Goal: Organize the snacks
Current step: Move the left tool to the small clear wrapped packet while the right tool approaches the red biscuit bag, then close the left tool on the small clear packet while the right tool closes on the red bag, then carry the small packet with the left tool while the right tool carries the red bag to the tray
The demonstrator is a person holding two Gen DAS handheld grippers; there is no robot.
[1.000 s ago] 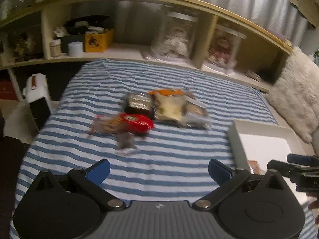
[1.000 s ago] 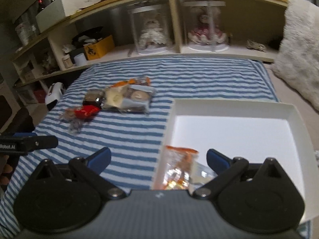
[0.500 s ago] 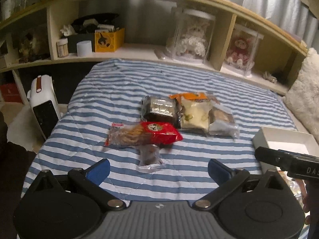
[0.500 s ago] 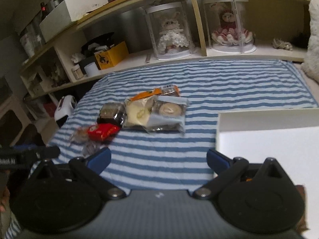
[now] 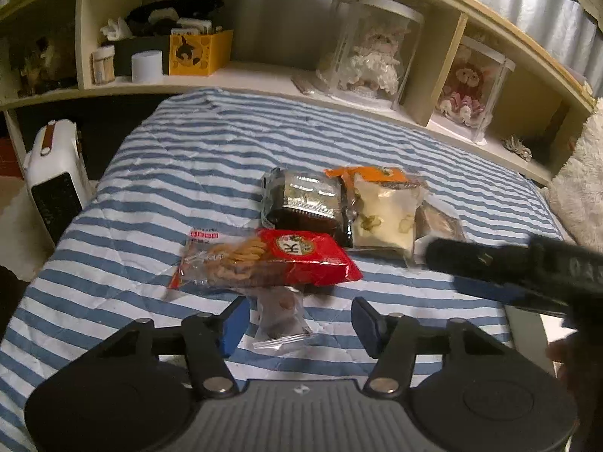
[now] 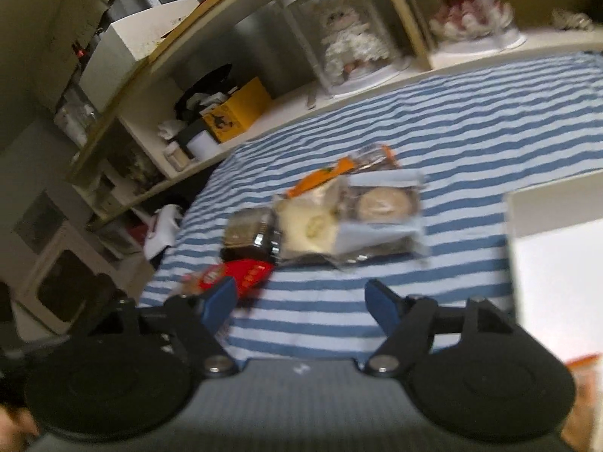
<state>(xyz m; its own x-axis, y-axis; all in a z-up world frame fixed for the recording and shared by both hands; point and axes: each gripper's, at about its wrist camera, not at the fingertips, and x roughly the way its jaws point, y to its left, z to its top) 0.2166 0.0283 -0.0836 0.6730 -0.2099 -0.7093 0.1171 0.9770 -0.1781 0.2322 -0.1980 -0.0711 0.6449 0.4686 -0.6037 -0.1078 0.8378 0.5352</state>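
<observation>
The left gripper (image 5: 299, 322) is wide apart and holds nothing. A small clear snack packet (image 5: 280, 318) lies on the striped bed cover (image 5: 211, 158) between its two blue fingertips (image 5: 234, 323), but the pads do not touch it as far as one can see. Just behind this packet lies a red biscuit bag (image 5: 264, 260), and its near edge overlaps the top of the small packet. Farther back there is a dark foil-wrapped snack (image 5: 305, 201), a pale yellow cake packet (image 5: 384, 214) just beside it, and an orange packet (image 5: 371, 173) partly under them.

The right gripper (image 6: 301, 303) is also spread open and empty. It hangs above the bed cover (image 6: 471, 120), near the snack pile. In its view, which is blurred, a round pastry in a clear wrapper (image 6: 382, 207) lies on the right side of the pile, touching the cake packet (image 6: 309, 226). A white box (image 6: 546, 211) stands at the right edge, well apart from the pile. In the left wrist view the right gripper (image 5: 501, 267) shows as a dark bar at the right, just beside the pile.
</observation>
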